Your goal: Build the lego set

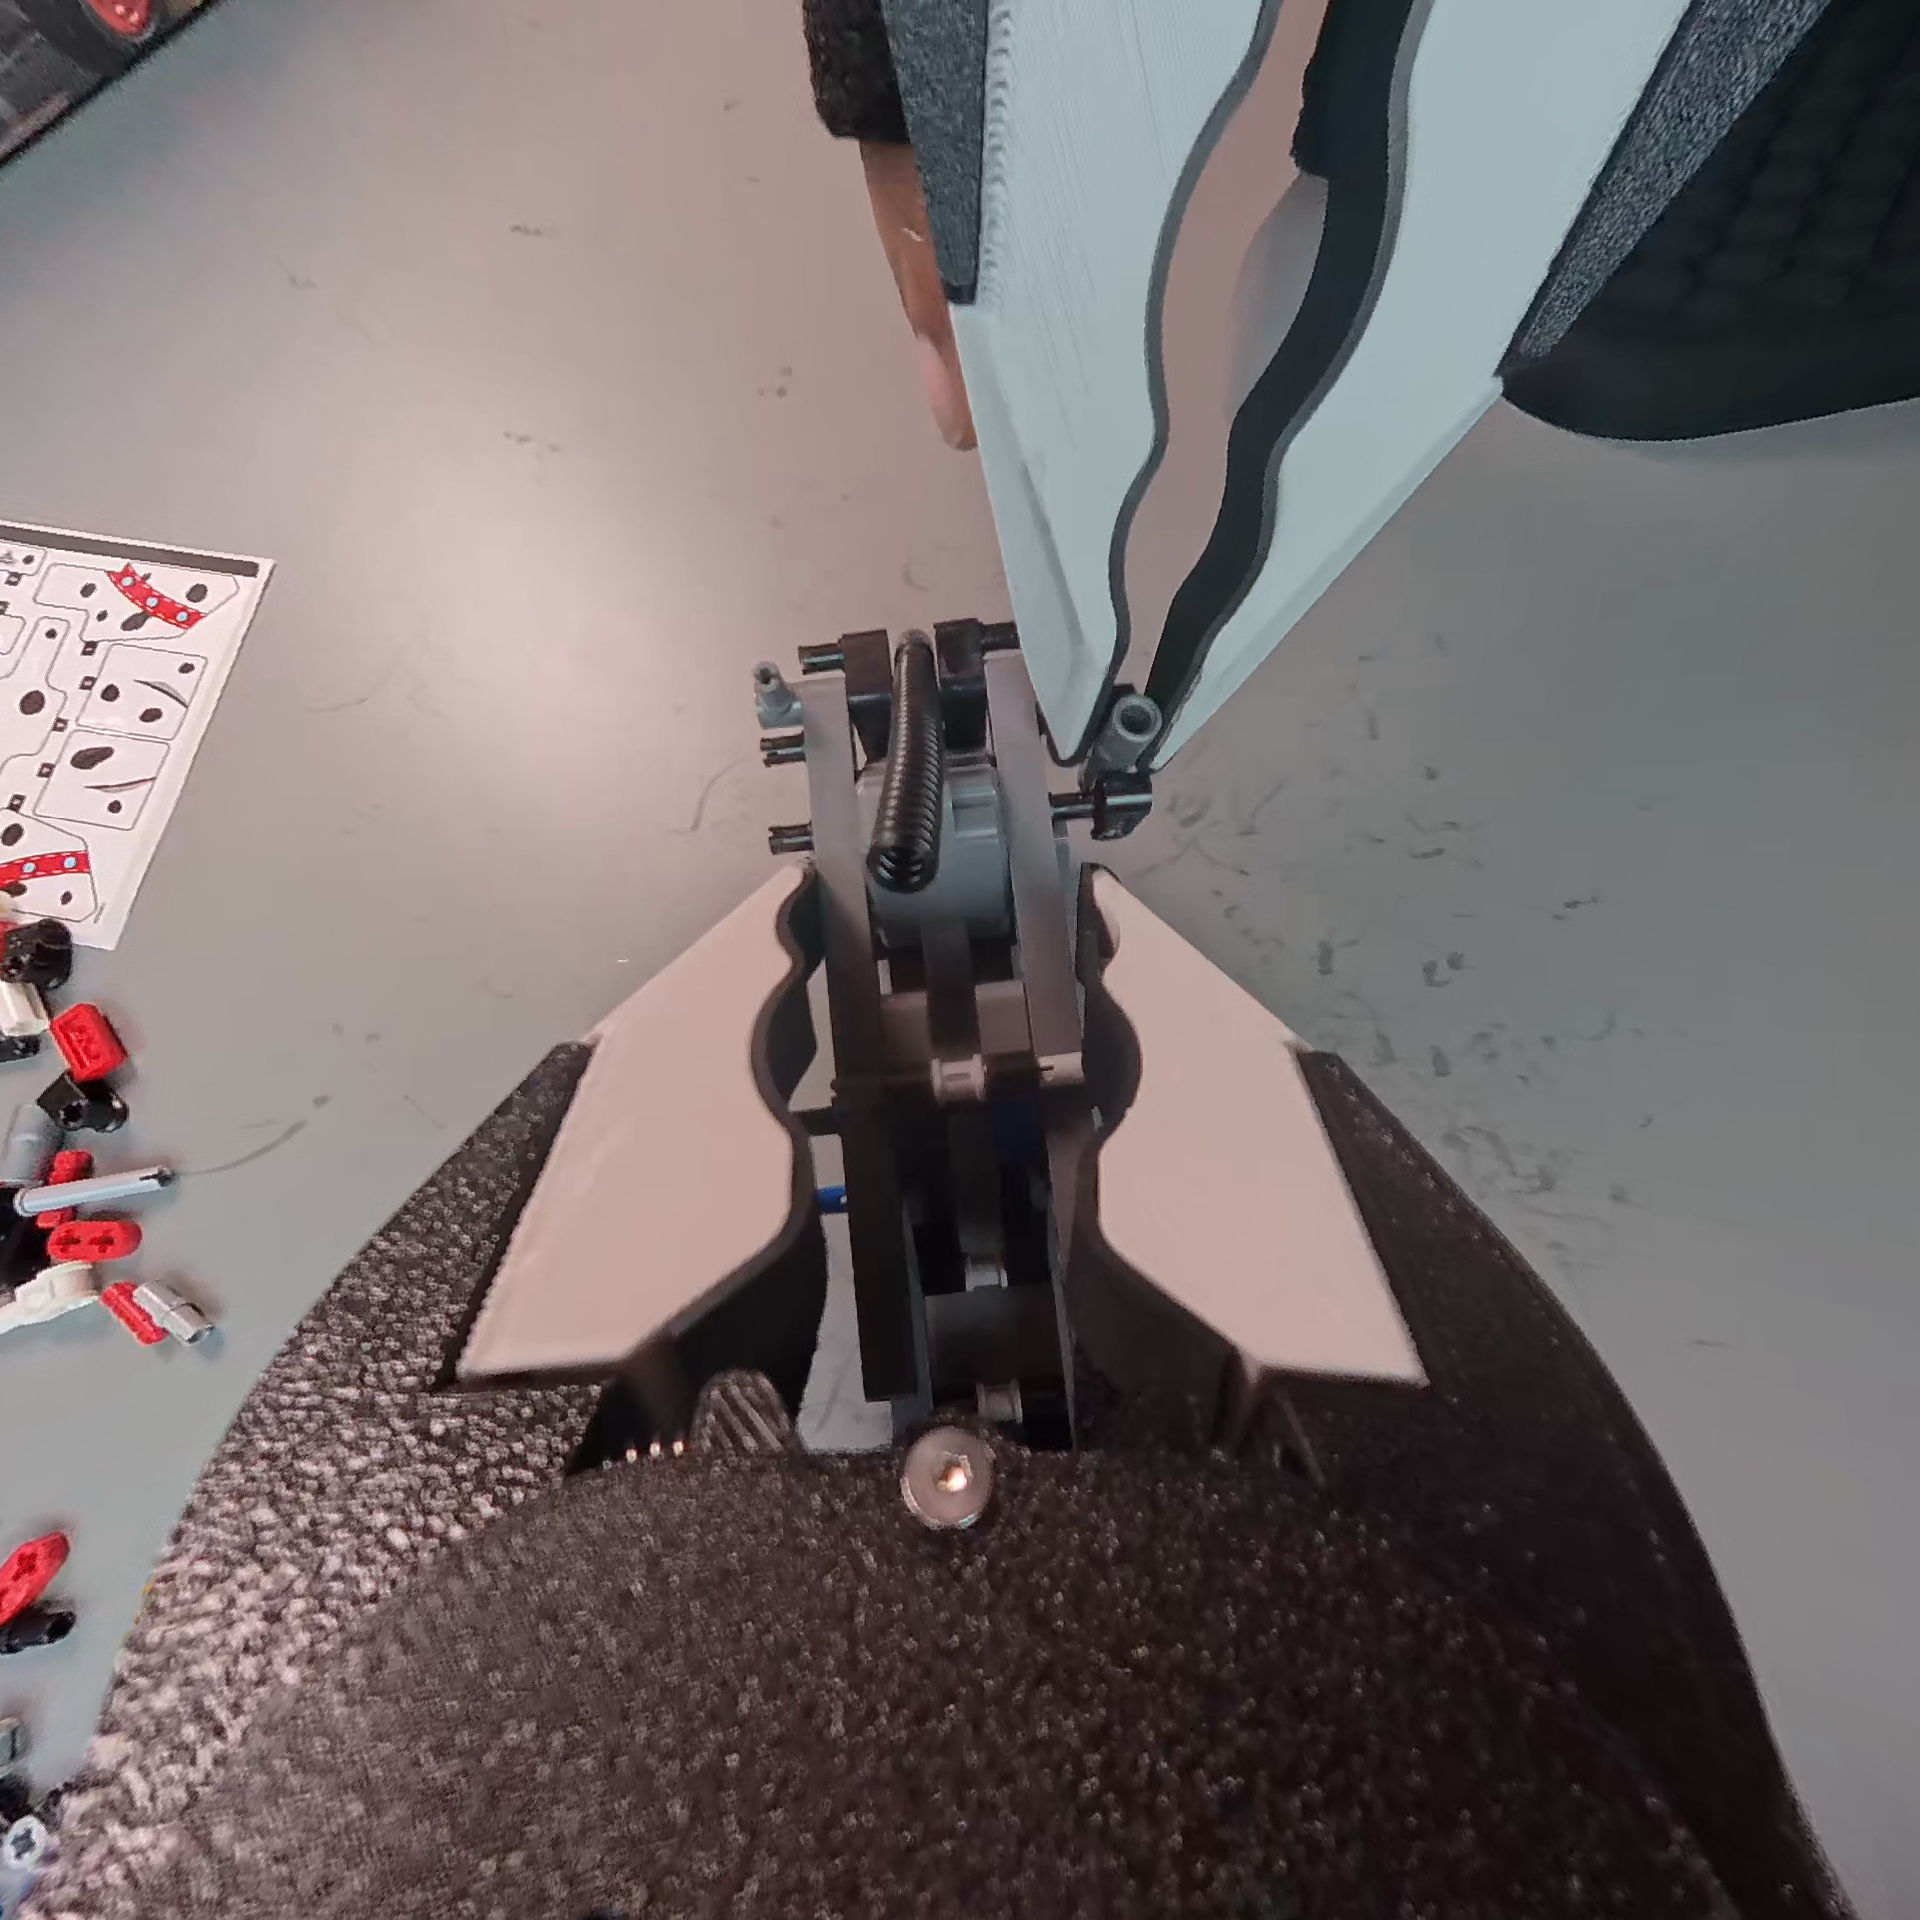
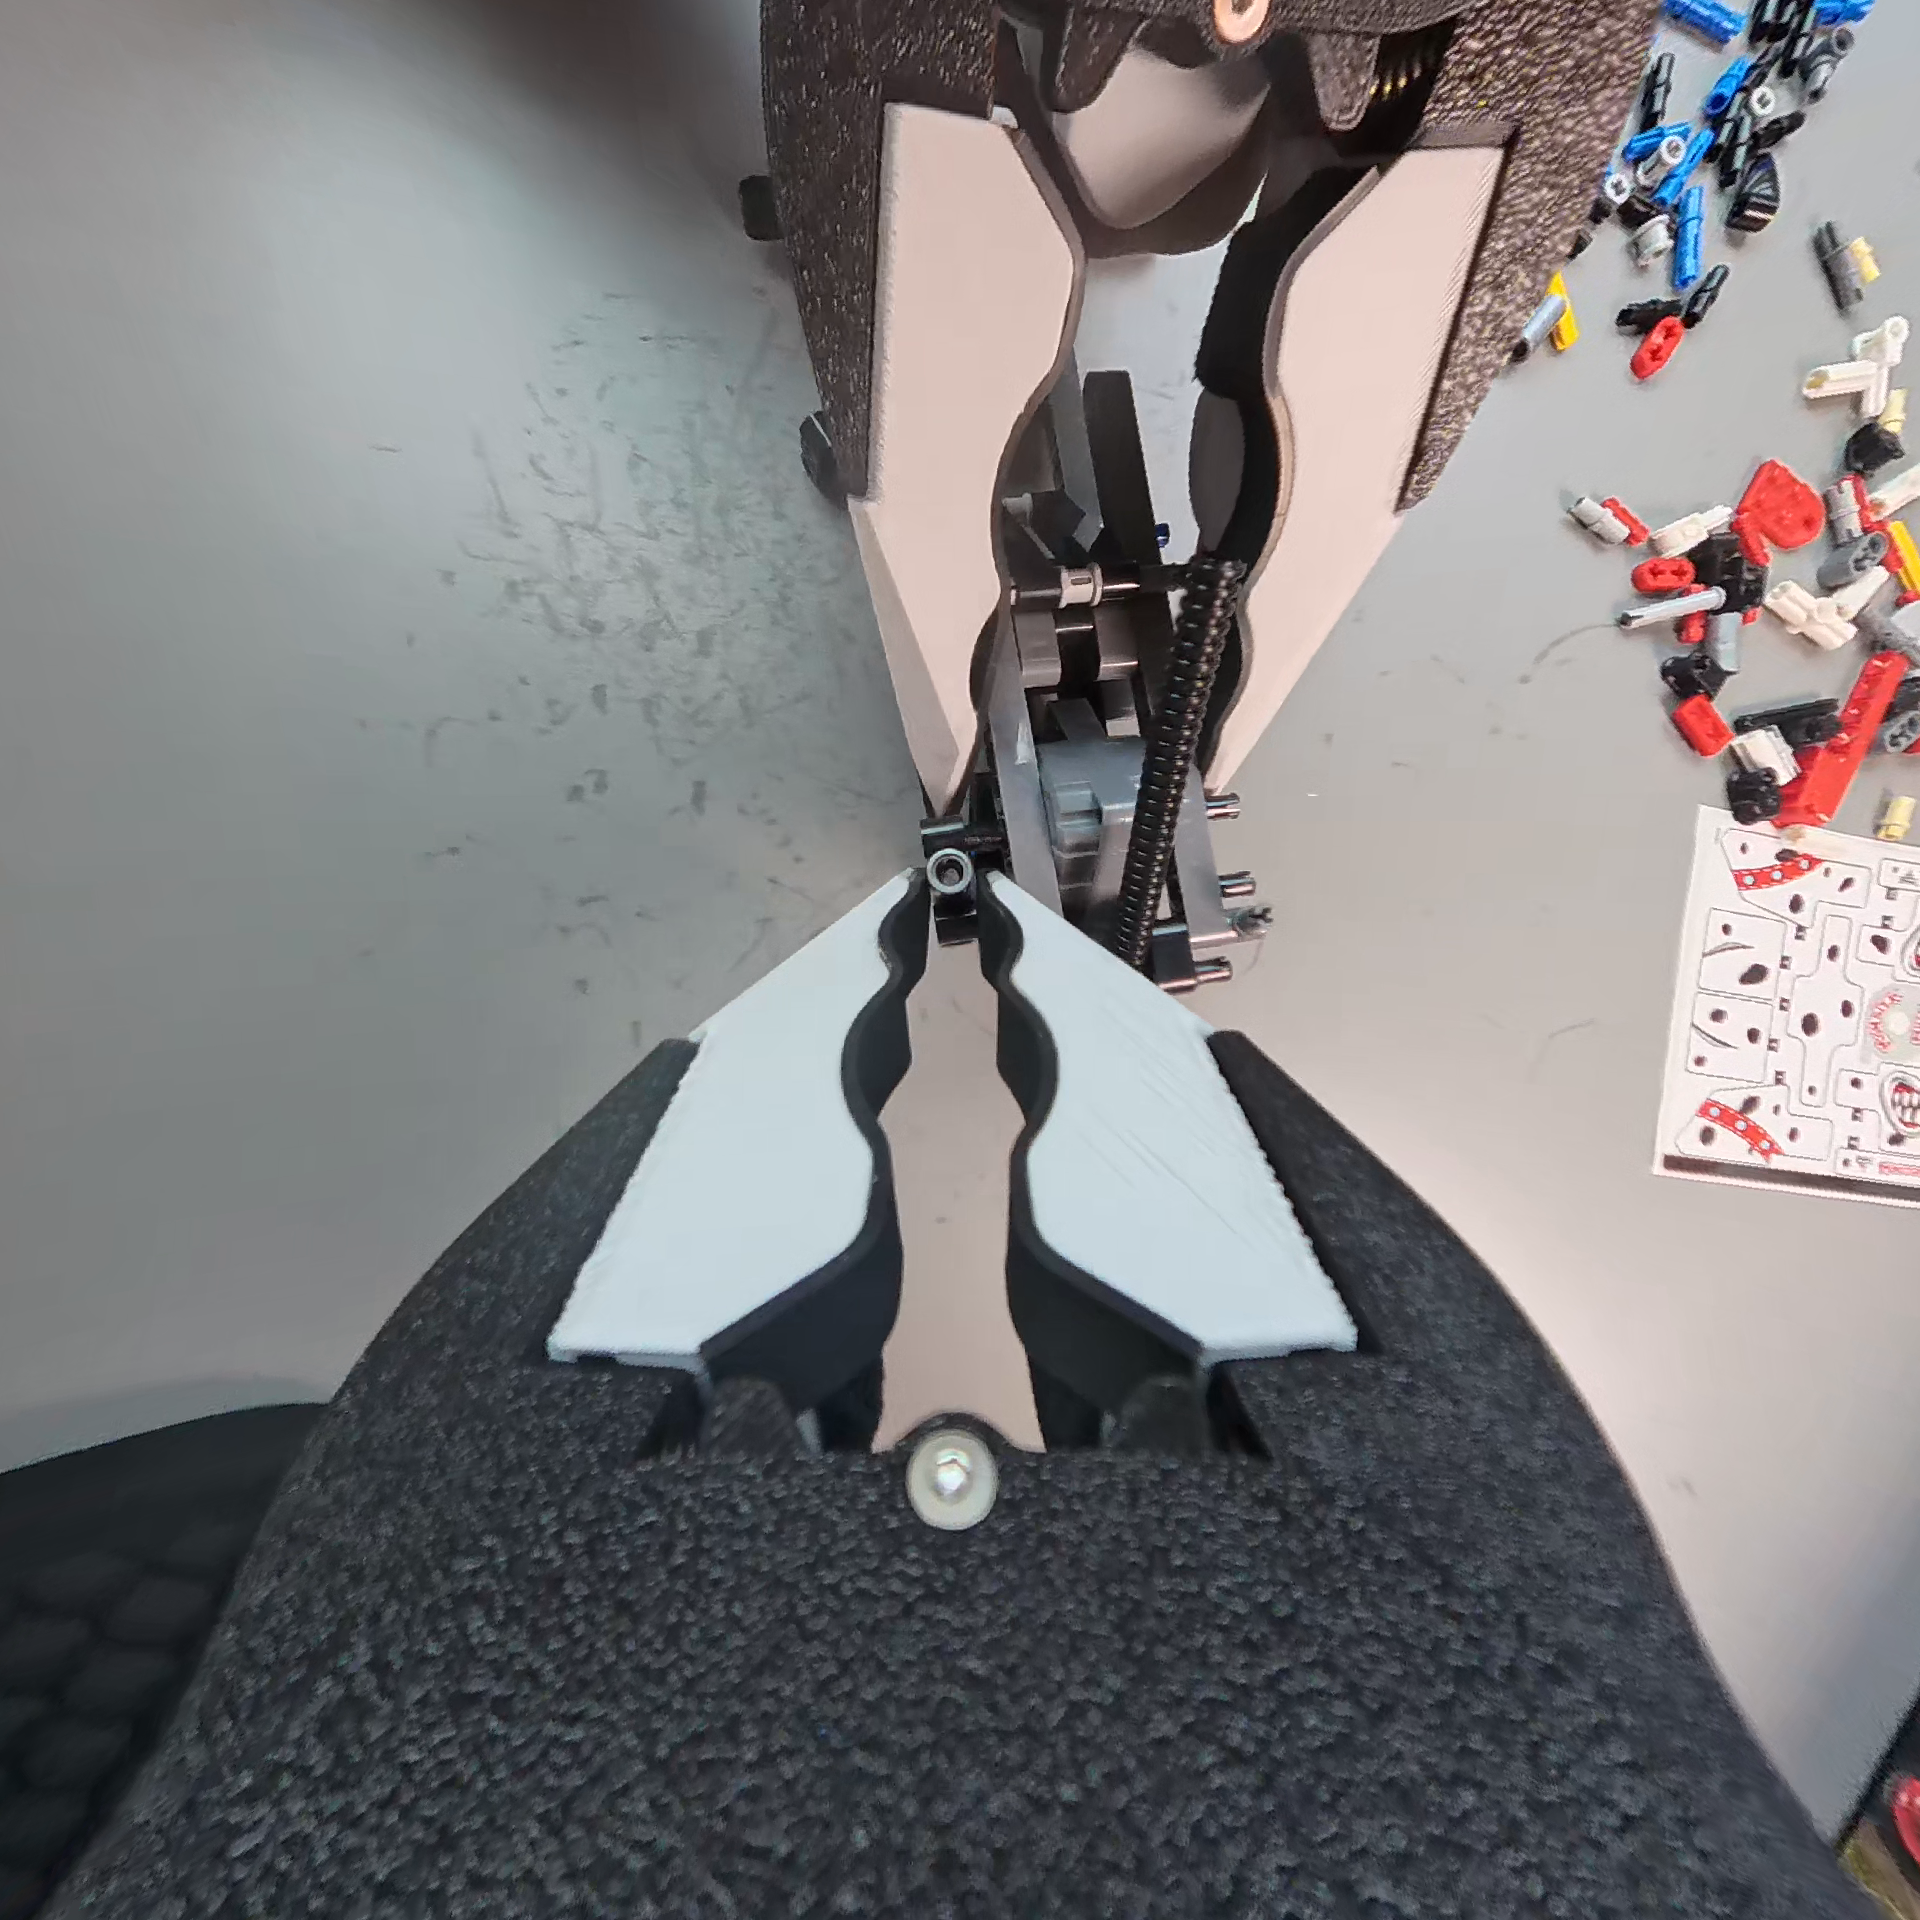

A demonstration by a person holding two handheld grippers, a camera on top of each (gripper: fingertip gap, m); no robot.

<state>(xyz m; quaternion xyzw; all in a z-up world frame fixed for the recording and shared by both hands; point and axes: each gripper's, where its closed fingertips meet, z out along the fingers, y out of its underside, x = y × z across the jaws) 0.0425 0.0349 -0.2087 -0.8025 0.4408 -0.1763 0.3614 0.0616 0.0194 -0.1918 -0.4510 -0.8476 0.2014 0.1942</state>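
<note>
The left gripper is clamped on the half-built lego frame and holds it over the counter, while the right gripper is pinched on a small black connector at the side of the frame. I judge the build is only partly done, because many loose pieces and the sticker sheet lie unused on the counter.
</note>
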